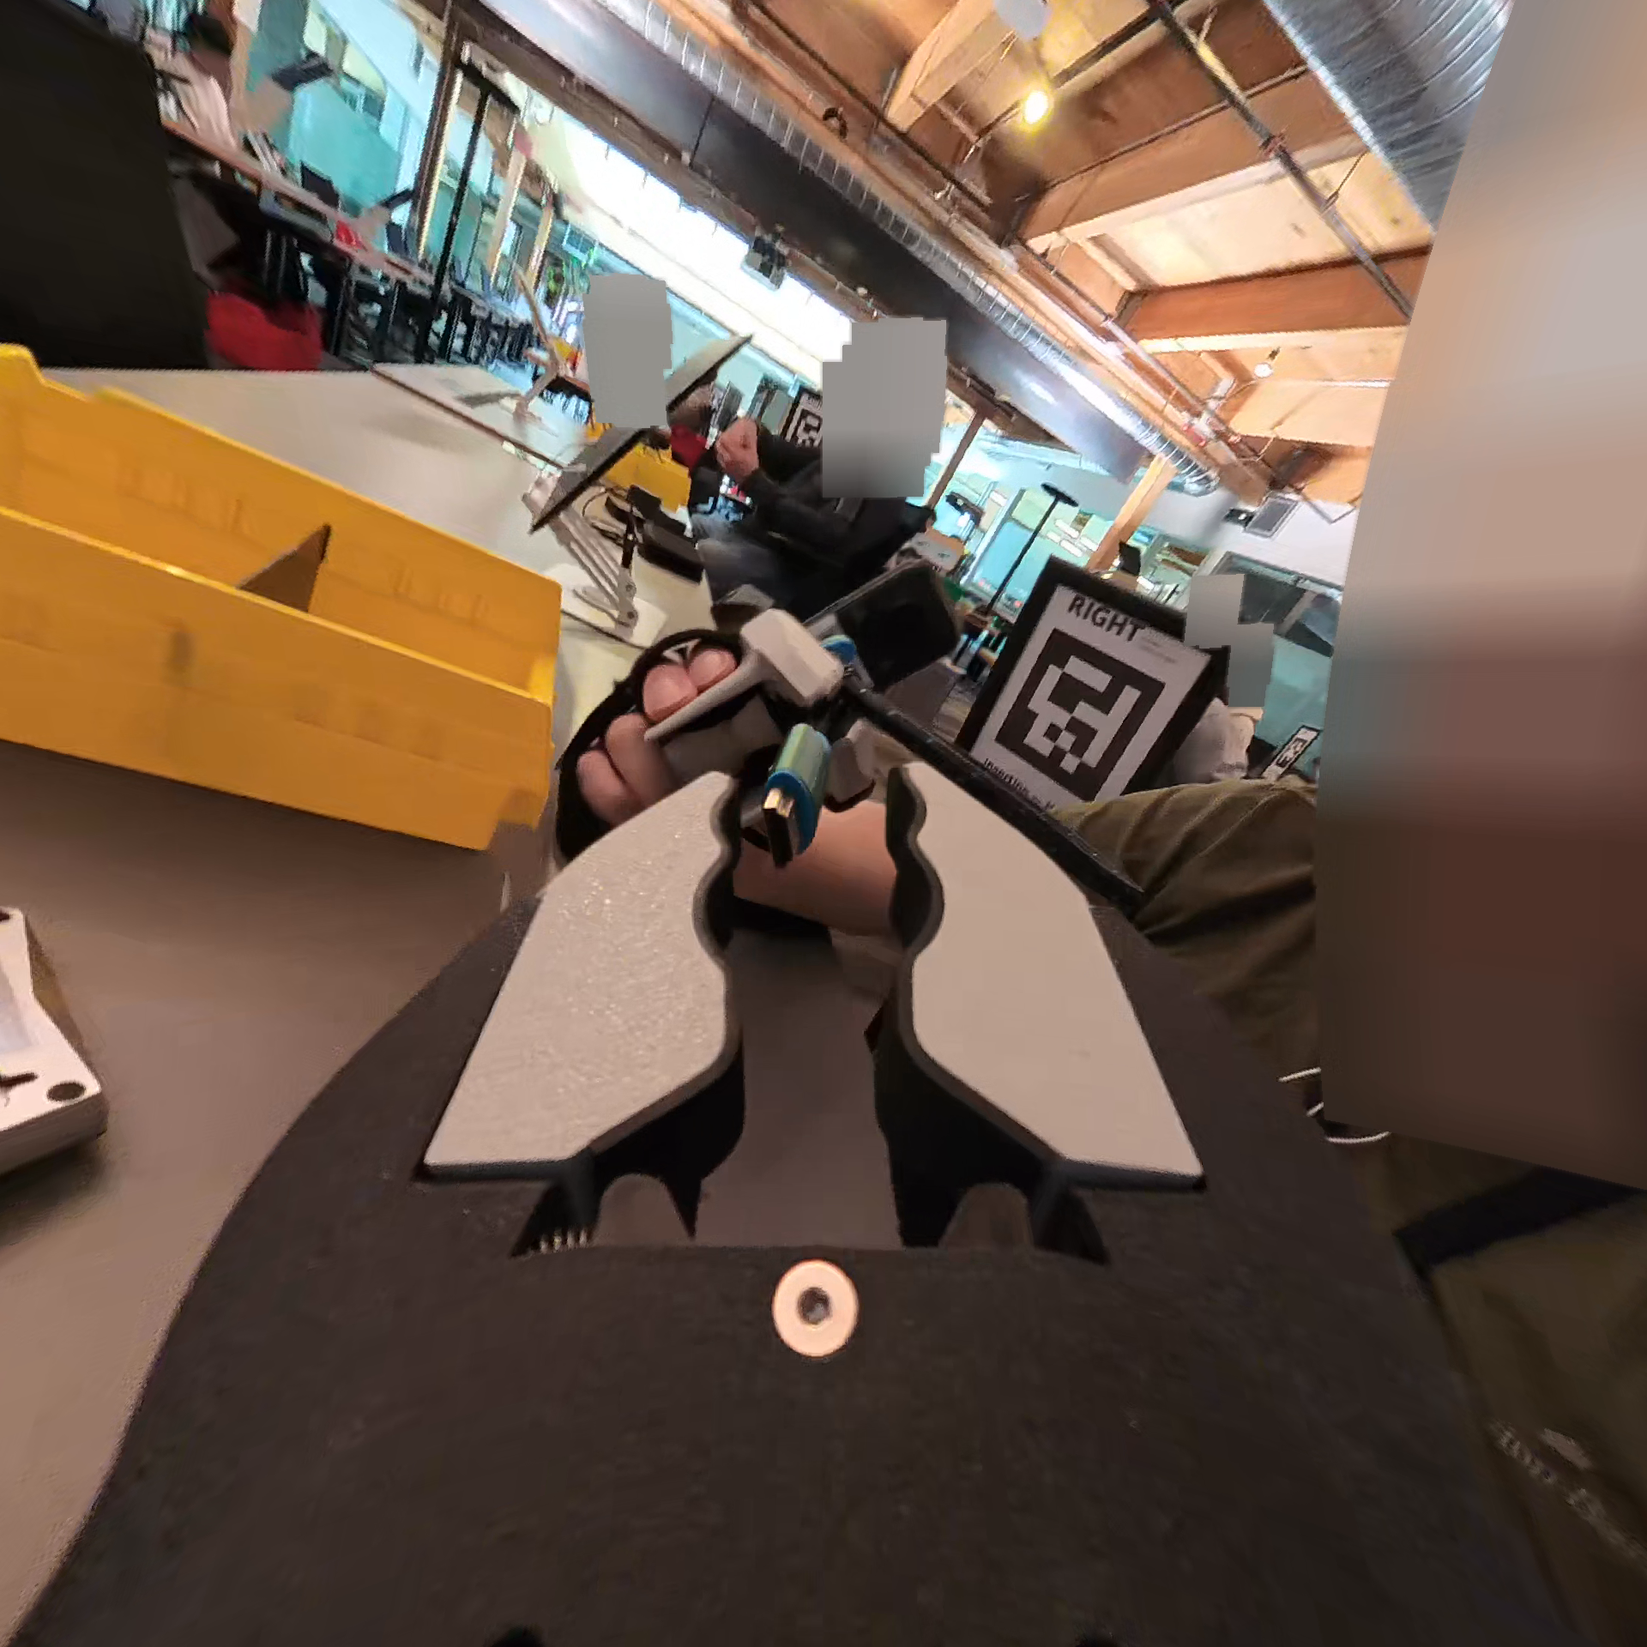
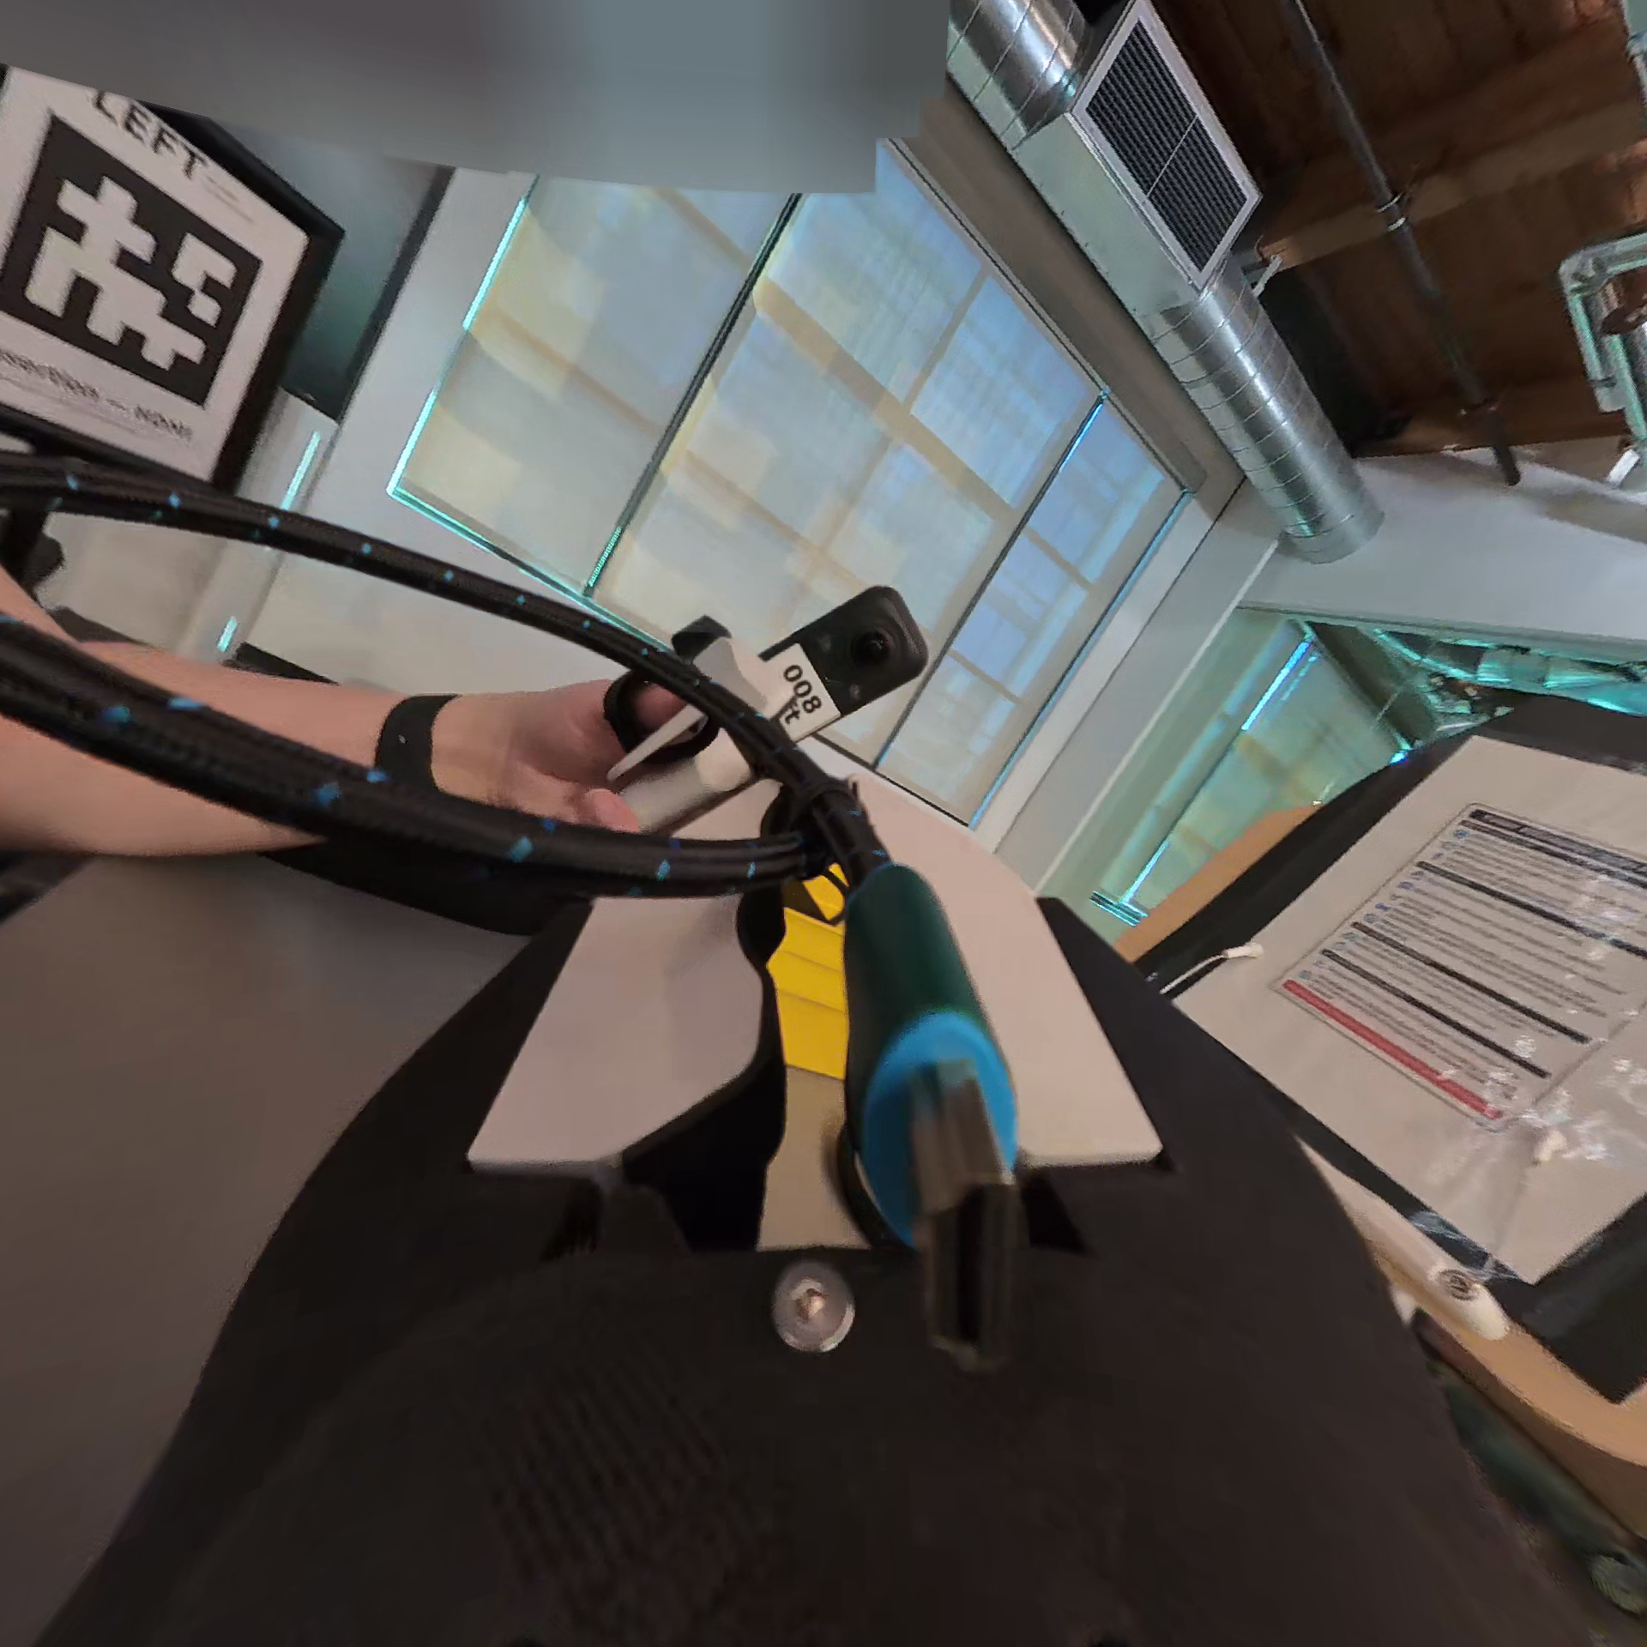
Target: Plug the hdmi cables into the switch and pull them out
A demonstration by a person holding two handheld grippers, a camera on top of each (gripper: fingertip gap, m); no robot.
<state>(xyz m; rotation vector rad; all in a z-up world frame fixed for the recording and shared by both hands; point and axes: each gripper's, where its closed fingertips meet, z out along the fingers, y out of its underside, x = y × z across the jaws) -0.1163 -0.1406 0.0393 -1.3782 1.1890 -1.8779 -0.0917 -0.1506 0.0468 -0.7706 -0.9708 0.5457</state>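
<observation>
We start with the HDMI plug (image 2: 927,1061), blue-collared over a dark green body, which sits between the fingers of our right gripper (image 2: 807,909). Its metal tip points back toward that gripper's own camera and slightly down, so its long axis runs along the fingers, tip near, cable far. Whether the fingers actually clamp it or it only lies in the gap we cannot tell; they stand fairly close about it. The braided black cable (image 2: 428,802), flecked blue and bundled in a loop by a tie, arcs off to the left over a forearm.

In the left wrist view the same plug (image 1: 789,793) hangs just past the tips of our left gripper (image 1: 811,802), tip angled down toward us; that gripper is released, its fingers apart with nothing between them. The right gripper is therefore the nearer one.

A white box (image 1: 36,1052), possibly the switch, lies at the left edge on the grey table (image 1: 223,936), well apart from the plug. We judge the plug must be turned before insertion. Yellow bins (image 1: 267,642) sit far left.
</observation>
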